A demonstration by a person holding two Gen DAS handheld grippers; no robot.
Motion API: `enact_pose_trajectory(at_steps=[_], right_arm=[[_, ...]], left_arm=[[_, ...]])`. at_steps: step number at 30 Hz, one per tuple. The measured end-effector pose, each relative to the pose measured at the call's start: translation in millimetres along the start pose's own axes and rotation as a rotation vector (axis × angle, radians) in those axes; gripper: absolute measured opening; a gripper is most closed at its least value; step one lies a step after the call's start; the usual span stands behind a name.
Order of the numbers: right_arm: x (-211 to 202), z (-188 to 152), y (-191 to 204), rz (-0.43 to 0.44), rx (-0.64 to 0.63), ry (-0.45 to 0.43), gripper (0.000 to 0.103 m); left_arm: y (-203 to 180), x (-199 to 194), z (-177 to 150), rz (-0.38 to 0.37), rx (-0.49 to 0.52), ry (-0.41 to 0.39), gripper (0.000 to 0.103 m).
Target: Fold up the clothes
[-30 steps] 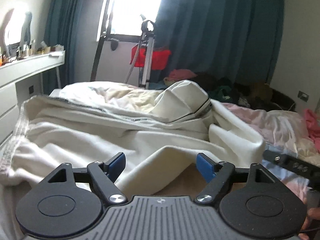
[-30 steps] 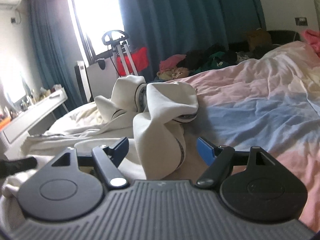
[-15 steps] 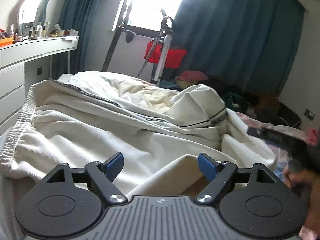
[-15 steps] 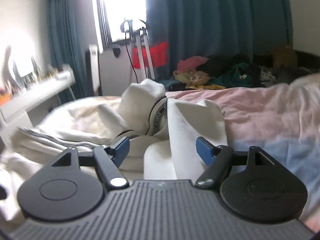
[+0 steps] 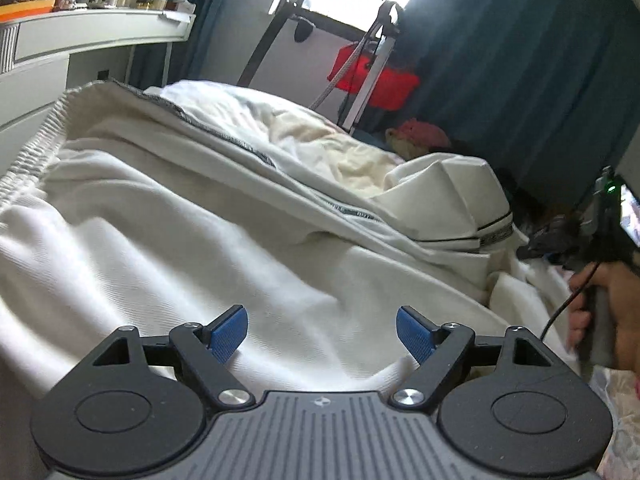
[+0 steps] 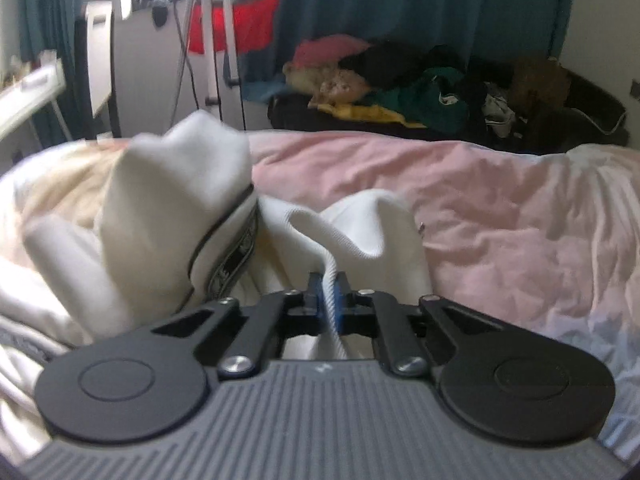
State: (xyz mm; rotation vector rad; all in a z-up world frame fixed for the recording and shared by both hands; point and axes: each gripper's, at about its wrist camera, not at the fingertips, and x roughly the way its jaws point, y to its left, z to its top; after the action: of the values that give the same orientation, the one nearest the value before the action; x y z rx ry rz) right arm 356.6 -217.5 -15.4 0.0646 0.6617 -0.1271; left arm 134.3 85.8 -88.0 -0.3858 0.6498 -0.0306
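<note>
**First corner pinched, the fold itself not yet made**

The large cream-white knit garment (image 5: 224, 240) lies rumpled across the bed, on the pink-and-blue duvet (image 6: 520, 216), one banded cuff or hem standing up in a peak. The right gripper (image 6: 327, 292) has its blue pads closed tight on a thin ridge of that fabric near its edge. The left gripper (image 5: 322, 330) hovers low over the broad middle of the cloth, jaws spread wide and holding nothing. Judging by the creases and bunched sleeves, no fold is finished: the garment needs spreading flat, a second grasp, then folding.
</note>
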Motion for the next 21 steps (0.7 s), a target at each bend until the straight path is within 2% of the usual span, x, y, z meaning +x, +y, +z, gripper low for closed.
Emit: enact_pose_trajectory(at_steps=[6, 9, 12, 15, 17, 20, 21], right_arm=[[-61, 0, -70, 0.039, 0.236, -0.194, 0.006], [-99, -27, -127, 0.014, 0.411, -0.264, 0.006], [-129, -73, -186, -0.011, 0.602, -0.281, 0.006], [-147, -126, -237, -0.059, 0.764, -0.180, 0.006], [-148, -156, -263, -0.056, 0.862, -0.047, 0.007], [-151, -188, -283, 0.084, 0.955, 0.030, 0.009], [-153, -192, -285, 0.096, 0.952, 0.038, 0.009]], left_arm=[[-5, 5, -2, -0.011, 0.024, -0.013, 0.083], [-11, 1, -4, -0.013, 0.044, -0.024, 0.082], [-15, -7, -6, -0.012, 0.064, -0.040, 0.082], [-18, -15, -8, -0.006, 0.076, -0.049, 0.082], [-21, -22, -11, 0.000, 0.085, -0.053, 0.082], [-24, -32, -17, 0.023, 0.090, -0.052, 0.082], [-25, -35, -19, 0.030, 0.087, -0.047, 0.082]])
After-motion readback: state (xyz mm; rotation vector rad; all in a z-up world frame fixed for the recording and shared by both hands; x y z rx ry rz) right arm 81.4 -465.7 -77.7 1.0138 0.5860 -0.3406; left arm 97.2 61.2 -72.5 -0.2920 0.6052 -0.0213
